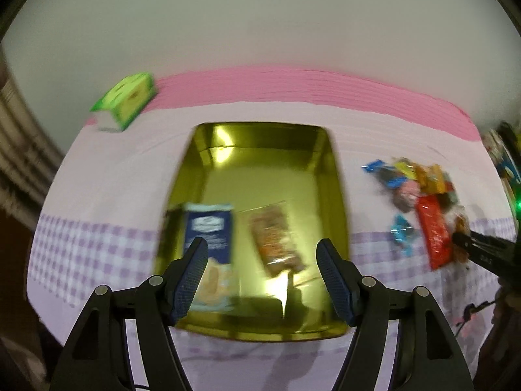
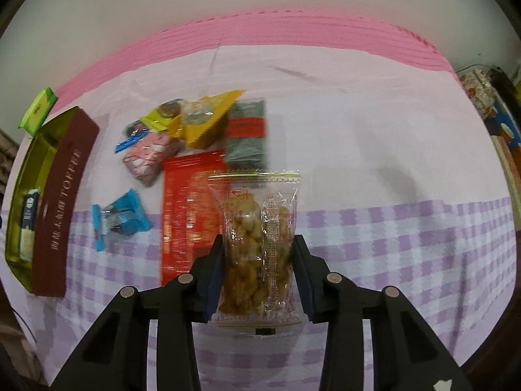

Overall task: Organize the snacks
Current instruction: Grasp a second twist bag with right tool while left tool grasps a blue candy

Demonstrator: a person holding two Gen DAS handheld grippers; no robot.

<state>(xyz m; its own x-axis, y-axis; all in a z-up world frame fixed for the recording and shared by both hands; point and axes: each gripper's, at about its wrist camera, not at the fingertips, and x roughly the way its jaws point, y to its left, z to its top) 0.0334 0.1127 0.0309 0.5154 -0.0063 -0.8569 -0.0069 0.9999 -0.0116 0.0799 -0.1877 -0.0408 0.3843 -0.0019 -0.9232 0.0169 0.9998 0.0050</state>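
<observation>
— Where is the bed open?
— Right of the snack pile [image 2: 202,150], bare sheet [image 2: 374,150].
— The left side?
— The gold tin [image 2: 19,195] and its maroon wall [image 2: 62,202] block it.

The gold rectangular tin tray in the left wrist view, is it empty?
No, the gold rectangular tin tray holds a blue-and-white snack packet and a clear packet of brown snacks.

A plain pale wall [image 1: 260,26] rises behind the table, which wears a pink cloth [image 2: 358,123] with a lilac checked band and a deeper pink strip at the far edge. Blurred clutter, possibly boxes [image 2: 498,120], sits at right.
</observation>
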